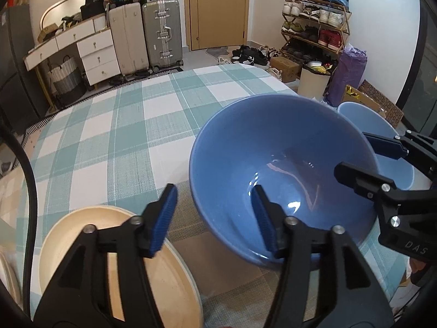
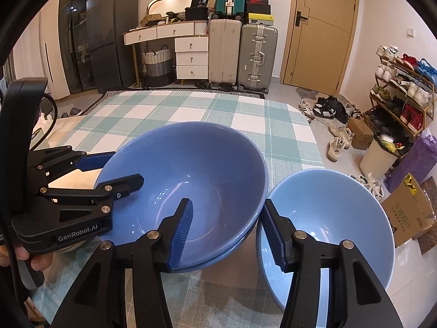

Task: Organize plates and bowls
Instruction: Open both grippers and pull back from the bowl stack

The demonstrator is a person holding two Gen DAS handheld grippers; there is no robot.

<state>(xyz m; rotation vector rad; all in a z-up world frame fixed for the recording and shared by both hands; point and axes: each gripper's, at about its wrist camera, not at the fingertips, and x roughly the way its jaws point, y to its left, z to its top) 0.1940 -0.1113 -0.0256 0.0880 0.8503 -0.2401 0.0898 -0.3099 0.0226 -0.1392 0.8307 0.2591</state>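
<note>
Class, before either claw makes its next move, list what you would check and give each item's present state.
1. Left claw straddles the dark blue bowl rim: ok.
2. Right claw straddles that same bowl's rim on the other side: ok.
3. Claws shut on the rim for lifting: not ok, both are open.
4. Right claw's outer finger clear of the light blue bowl: cannot tell; it overlaps that bowl's edge.
5. Cream plate apart from the dark blue bowl: ok.

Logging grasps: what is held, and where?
Nothing looks clamped. The left gripper and right gripper stand open, each straddling the dark bowl at its rim.
</note>
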